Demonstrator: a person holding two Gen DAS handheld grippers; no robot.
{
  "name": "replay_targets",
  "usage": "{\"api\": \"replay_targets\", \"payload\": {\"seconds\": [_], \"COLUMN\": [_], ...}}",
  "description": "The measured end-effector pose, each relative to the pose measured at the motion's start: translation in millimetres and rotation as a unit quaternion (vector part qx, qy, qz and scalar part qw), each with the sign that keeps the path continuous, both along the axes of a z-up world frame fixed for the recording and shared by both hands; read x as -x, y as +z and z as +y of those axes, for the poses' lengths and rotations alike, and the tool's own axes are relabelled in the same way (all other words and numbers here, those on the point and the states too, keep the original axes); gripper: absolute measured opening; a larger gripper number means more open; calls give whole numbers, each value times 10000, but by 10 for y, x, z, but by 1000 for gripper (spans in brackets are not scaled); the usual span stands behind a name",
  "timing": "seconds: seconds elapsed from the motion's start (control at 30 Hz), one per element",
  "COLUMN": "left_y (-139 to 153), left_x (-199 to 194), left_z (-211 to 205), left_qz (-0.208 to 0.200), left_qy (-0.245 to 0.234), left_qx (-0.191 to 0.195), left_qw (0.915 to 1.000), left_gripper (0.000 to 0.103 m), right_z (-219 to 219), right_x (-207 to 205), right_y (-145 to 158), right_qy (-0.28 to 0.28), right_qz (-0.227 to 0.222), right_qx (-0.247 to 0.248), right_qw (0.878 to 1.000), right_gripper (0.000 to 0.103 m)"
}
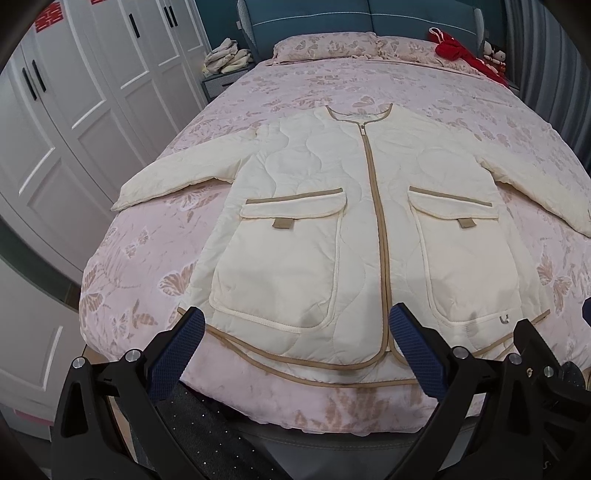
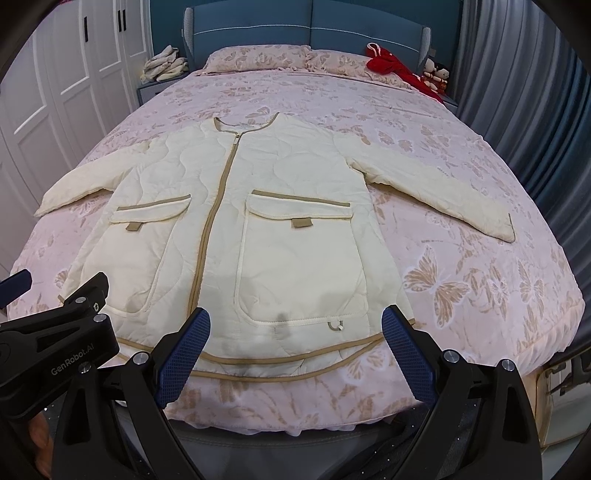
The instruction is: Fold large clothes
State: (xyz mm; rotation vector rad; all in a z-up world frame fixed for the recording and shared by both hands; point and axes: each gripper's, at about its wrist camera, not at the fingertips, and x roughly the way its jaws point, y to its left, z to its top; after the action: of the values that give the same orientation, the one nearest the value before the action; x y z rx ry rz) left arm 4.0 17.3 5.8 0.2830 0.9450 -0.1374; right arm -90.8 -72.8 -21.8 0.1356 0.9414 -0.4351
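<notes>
Your jacket lies flat, unfolded, ahead of both hand-held grippers; they gape wide, holding nothing.

- "GenRobot.AI", white print on the black body of the left gripper, seen in the right wrist view; sits lower left of the jacket.
- Red double-happiness paper cutouts on the white wardrobe doors, well left of the jacket; partly cropped by the frame edge.
- Small grey logo mark on the jacket's pocket corner near the hem; a hook-like glyph, not legible as text.
</notes>
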Motion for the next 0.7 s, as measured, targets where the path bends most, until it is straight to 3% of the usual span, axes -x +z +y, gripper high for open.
{"api": "replay_targets", "payload": {"seconds": [0.7], "left_y": [71], "left_x": [40], "left_z": [5], "left_qz": [-75], "left_qy": [12], "left_qx": [26], "left_qw": [10000], "left_gripper": [97], "right_z": [-5], "right_x": [35], "right_y": [57], "right_qy": [-9], "right_qz": [-62], "right_qx": [11], "right_qw": [10000], "right_gripper": [92]}}
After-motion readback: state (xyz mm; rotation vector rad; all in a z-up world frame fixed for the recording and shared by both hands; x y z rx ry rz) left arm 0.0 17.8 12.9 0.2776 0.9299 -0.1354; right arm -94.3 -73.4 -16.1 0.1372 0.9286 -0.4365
